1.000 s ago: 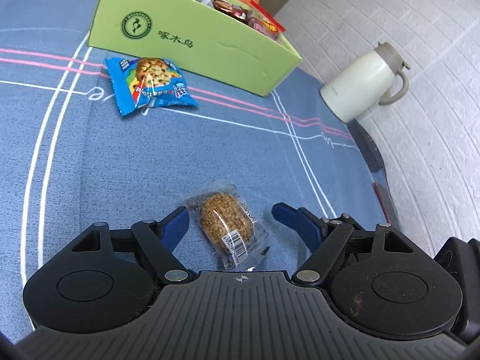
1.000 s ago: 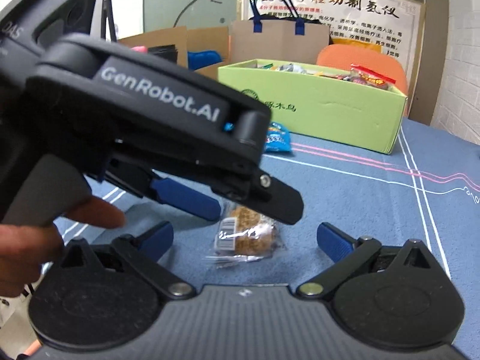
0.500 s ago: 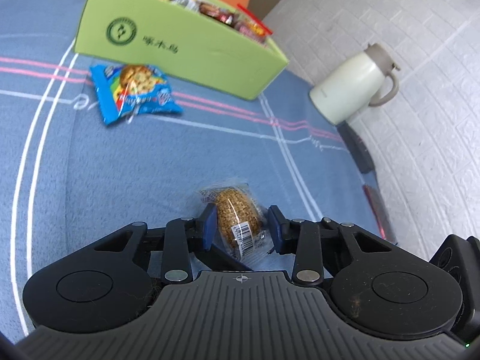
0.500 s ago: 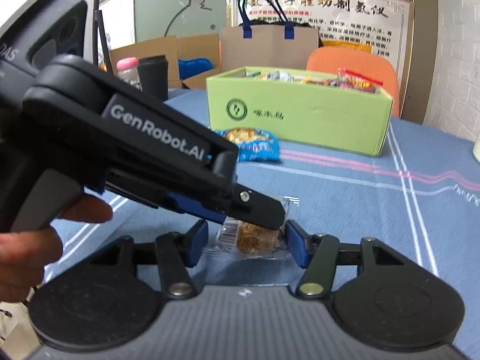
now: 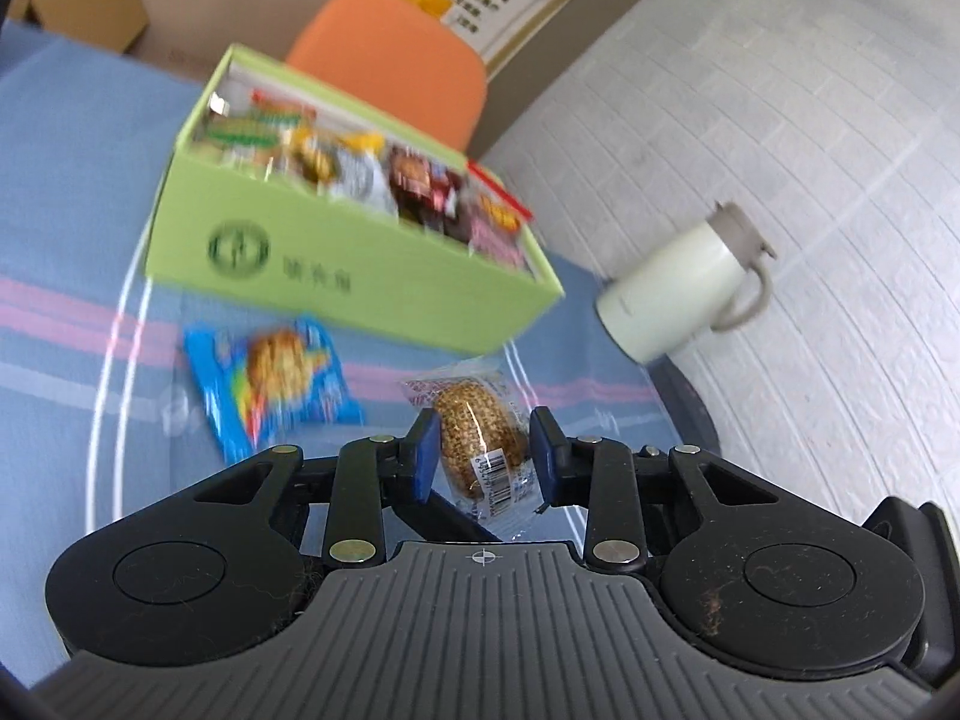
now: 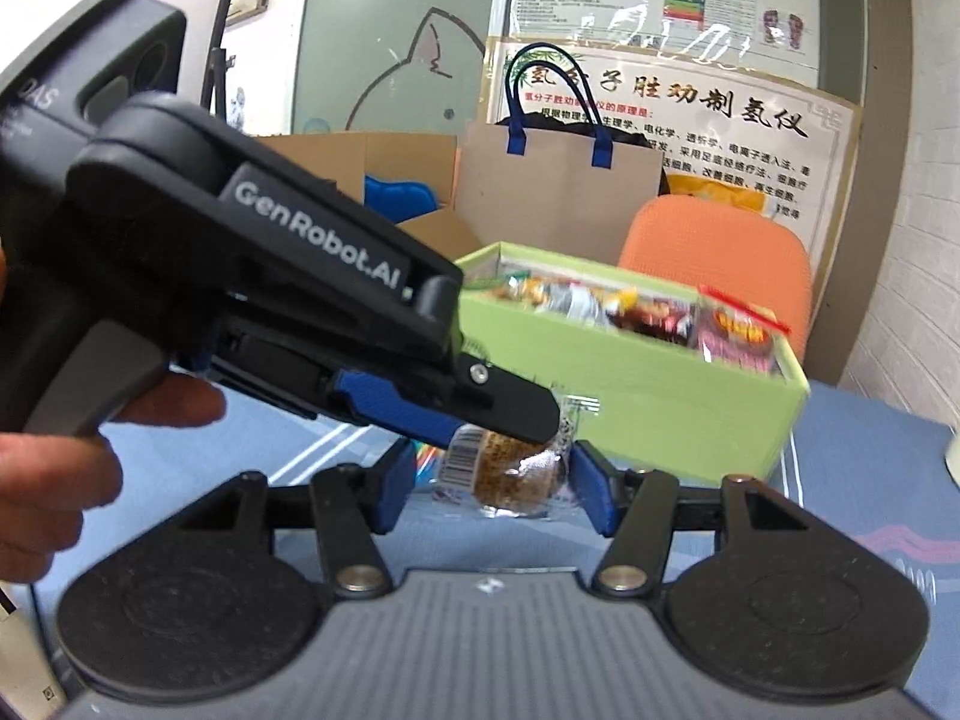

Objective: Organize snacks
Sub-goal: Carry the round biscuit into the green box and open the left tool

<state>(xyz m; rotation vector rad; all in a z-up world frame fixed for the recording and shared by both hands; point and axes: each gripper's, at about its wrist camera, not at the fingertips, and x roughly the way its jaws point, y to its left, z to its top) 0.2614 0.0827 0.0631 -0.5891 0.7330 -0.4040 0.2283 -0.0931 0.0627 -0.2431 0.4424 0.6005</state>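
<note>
Round brown seed-crusted cake in a clear plastic wrapper with a barcode label [image 5: 480,444] — the item in play. Sits between the blue pads of the left gripper [image 5: 483,459], which are clamped against its two sides; held clear of the cloth.

Right wrist view: same cake [image 6: 510,471] also sits between the blue pads of the right gripper [image 6: 492,486], both pads pressed on the wrapper ends. The left gripper's black body, lettered "GenRobot.AI" [image 6: 288,300], reaches in from the picture's left and comes down onto the cake from above. So both grippers are closed on the one cake. A hand [image 6: 54,468] wraps the left gripper's handle.

Outward from the cake:
- Blue foil biscuit packet with a cookie picture [image 5: 270,384], flat on the cloth, just left of the cake in the left wrist view; blurred.
- Lime-green open cardboard box with a round dark-green logo [image 5: 336,276], beyond the cake, packed with mixed wrapped snacks.
- Blue tablecloth with pink and white stripes [image 5: 78,210] beneath everything.
- Cream insulated jug with a grey lid and handle [image 5: 684,294], right of the cake, near the table edge.
- Orange chair back [image 5: 396,54], behind the box.
- Brown paper bag with blue handles [image 6: 558,180], further back still.
</note>
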